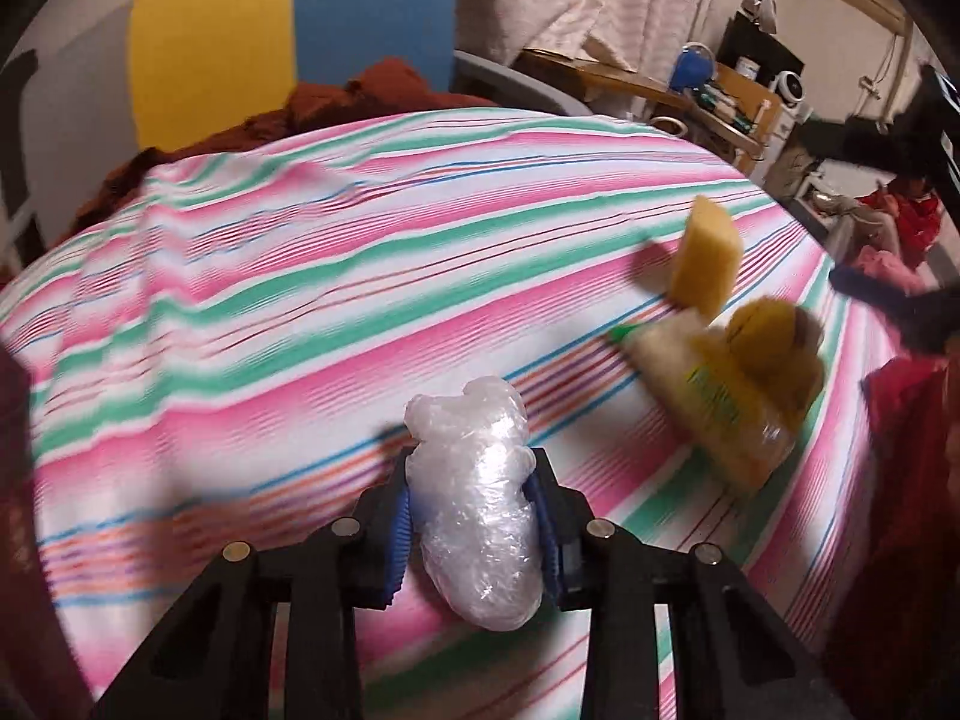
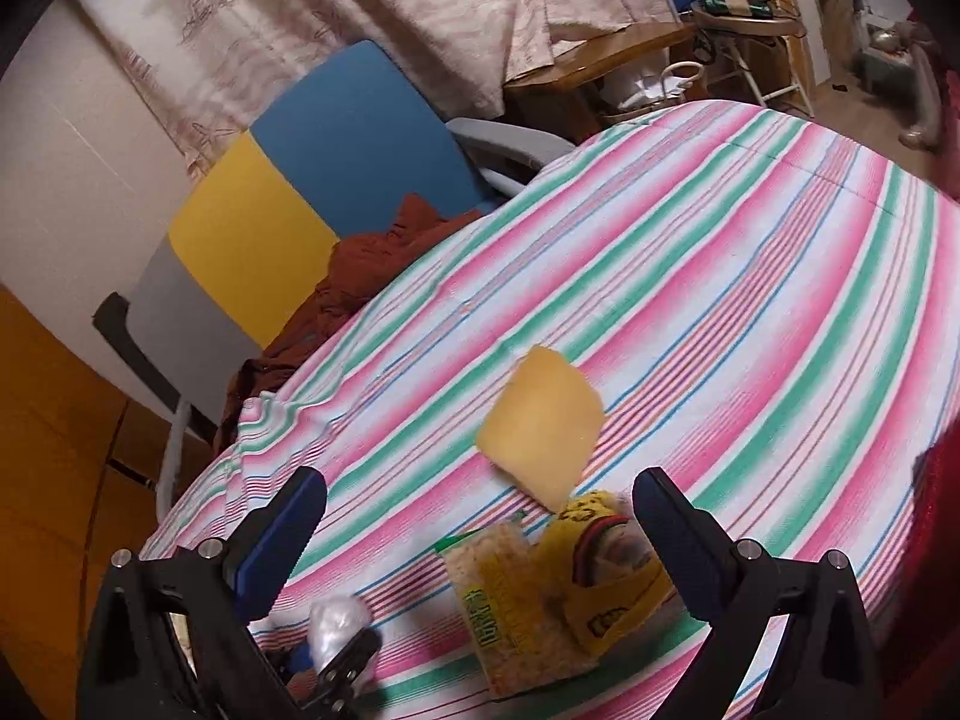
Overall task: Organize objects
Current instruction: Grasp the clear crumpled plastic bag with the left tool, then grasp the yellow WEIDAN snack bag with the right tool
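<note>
My left gripper (image 1: 474, 471) is shut on a clear plastic-wrapped bundle (image 1: 474, 516), held just above the striped bedcover (image 1: 300, 312). To its right lie a packet of pale grains (image 1: 714, 408) and a yellow soft item (image 1: 774, 348). A yellow sponge (image 1: 708, 264) stands tilted just beyond them, blurred. My right gripper (image 2: 480, 516) is open, and between its fingers I see the packet (image 2: 510, 606) and the yellow soft item (image 2: 606, 582). The sponge (image 2: 540, 426) is just ahead of its fingertips. The left gripper with the bundle (image 2: 339, 621) shows at the lower left.
A chair with blue, yellow and grey panels (image 2: 312, 180) stands at the bed's far side, with a rust-brown cloth (image 2: 372, 258) heaped against it. A wooden desk with clutter (image 1: 708, 90) lies beyond. Red fabric (image 1: 900, 420) is at the right edge.
</note>
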